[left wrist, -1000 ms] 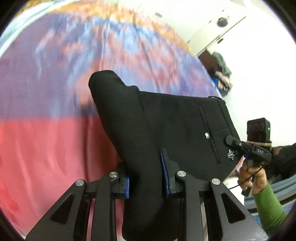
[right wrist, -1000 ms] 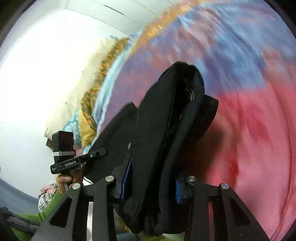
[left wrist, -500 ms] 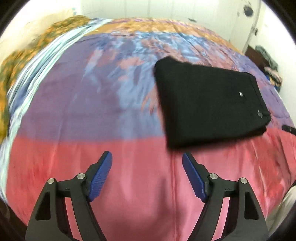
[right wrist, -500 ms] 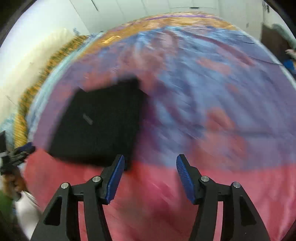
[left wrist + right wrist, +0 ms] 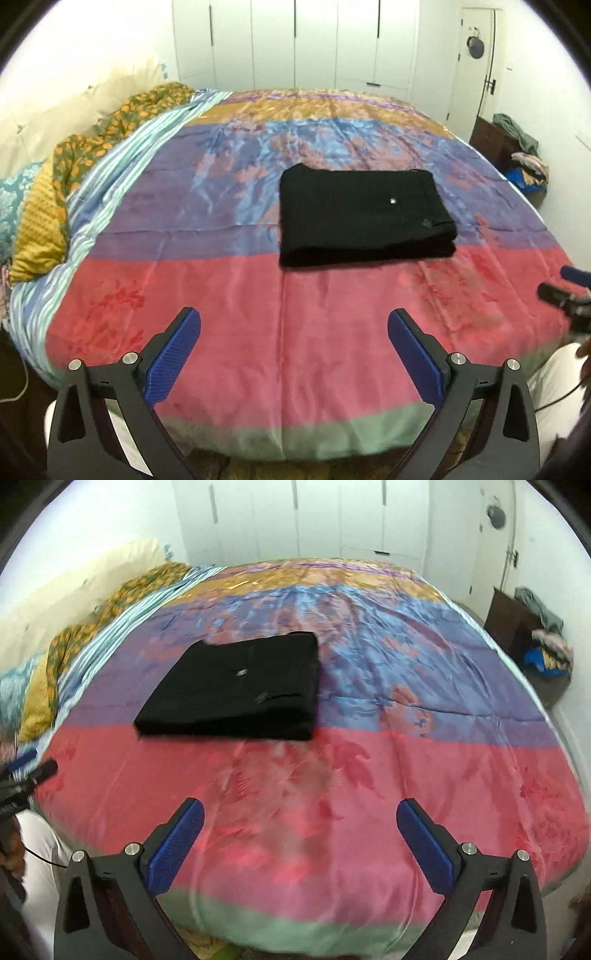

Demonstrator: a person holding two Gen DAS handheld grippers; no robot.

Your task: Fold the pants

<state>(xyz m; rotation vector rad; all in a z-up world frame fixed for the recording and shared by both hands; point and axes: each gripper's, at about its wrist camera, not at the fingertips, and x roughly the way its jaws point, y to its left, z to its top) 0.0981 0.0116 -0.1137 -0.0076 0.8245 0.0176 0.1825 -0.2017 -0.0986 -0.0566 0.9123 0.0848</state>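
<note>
The black pants (image 5: 362, 218) lie folded into a flat rectangle on the bed, across the purple and red bands of the cover; they also show in the right wrist view (image 5: 240, 690). My left gripper (image 5: 293, 332) is open and empty, held back above the bed's near edge, well short of the pants. My right gripper (image 5: 299, 821) is open and empty too, back from the pants, which lie ahead to its left. The tip of the right gripper shows at the far right of the left wrist view (image 5: 565, 291).
The bed's multicoloured cover (image 5: 258, 332) fills the view. Pillows and a yellow patterned blanket (image 5: 74, 158) lie at the left. White wardrobe doors (image 5: 314, 40) stand behind. A dark stand with piled clothes (image 5: 517, 147) is at the right by the door.
Both grippers let go of the folded pants, opened wide and pulled back toward the bed's near edge. The pants now lie flat on the cover.
</note>
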